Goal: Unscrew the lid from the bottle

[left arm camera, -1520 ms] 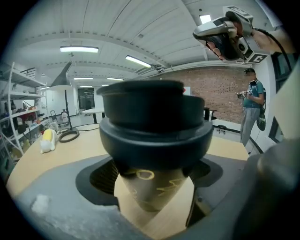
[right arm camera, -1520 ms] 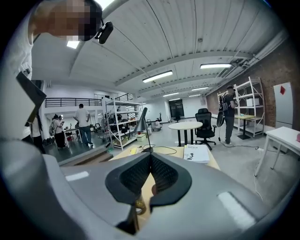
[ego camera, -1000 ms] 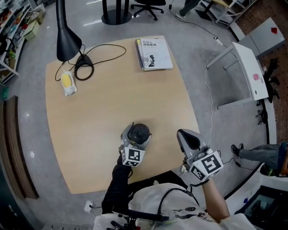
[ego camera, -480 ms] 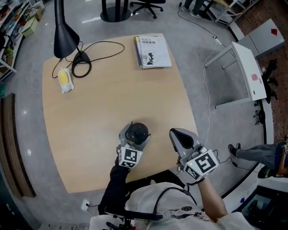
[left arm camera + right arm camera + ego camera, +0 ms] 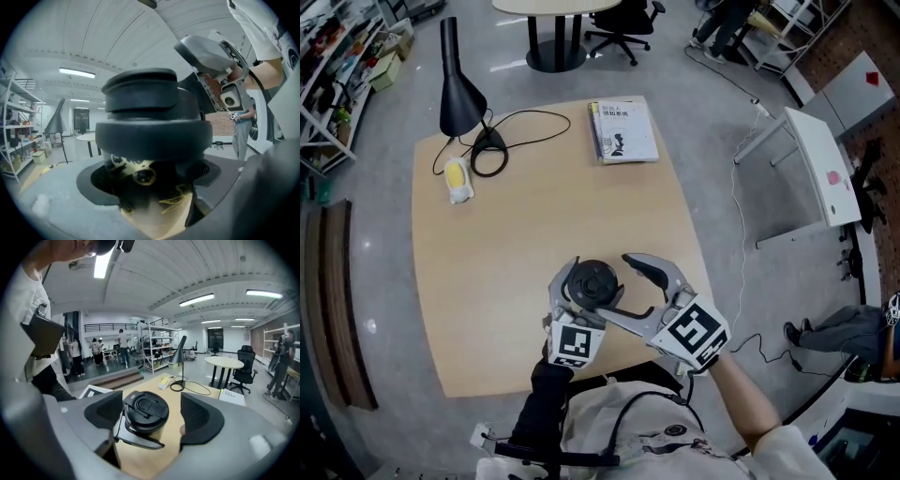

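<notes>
Left gripper pinched the tan plastic bottle while the right gripper was opening its jaws around the round black lid without touching it; closing off-centre might slip or tip it.

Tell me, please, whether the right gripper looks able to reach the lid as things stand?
Probably yes: the right gripper's jaws are opening with the lid between them, and the left gripper grips the bottle lower down.
</notes>
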`<state>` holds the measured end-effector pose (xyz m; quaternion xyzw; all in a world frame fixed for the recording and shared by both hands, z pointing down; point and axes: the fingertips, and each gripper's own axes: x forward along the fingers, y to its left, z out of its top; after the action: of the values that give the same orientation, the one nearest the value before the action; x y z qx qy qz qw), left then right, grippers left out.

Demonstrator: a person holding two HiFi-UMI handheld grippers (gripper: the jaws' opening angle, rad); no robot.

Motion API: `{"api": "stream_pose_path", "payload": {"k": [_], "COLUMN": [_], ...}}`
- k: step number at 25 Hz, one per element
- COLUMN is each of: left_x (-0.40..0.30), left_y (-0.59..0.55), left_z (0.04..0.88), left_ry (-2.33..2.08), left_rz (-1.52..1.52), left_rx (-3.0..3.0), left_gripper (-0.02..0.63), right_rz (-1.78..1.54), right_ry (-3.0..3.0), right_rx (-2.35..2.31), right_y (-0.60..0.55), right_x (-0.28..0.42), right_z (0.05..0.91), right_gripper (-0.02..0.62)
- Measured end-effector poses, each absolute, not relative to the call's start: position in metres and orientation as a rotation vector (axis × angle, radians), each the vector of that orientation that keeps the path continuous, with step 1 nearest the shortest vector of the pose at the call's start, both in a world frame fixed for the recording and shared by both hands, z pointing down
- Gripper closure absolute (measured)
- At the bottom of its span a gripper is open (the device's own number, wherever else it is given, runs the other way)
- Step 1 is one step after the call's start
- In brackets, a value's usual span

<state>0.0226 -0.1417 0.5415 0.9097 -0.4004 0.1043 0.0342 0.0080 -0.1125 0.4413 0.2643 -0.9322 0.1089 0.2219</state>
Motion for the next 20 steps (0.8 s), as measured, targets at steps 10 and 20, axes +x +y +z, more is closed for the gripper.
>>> {"api": "stream_pose_path", "payload": {"k": [10,20], "left_x": [0.012,0.011], "left_y": [-0.138,-0.123], "left_z": [0.489,0.467], "left_ry": [-1.402,-1.429], "left_rz": [0.333,0.331], "left_rx": [2.782,2.734], "left_gripper": [0.163,0.158], "right_rz": [0.346,0.262], "right_ry": [-2.436,-2.273], "right_rx": [0.356,0.038], "right_y": [-0.108,-0.084], "right_x": [-0.035,-0.035], "right_z": [0.446,0.431], "right_gripper": [0.112,0.155]}}
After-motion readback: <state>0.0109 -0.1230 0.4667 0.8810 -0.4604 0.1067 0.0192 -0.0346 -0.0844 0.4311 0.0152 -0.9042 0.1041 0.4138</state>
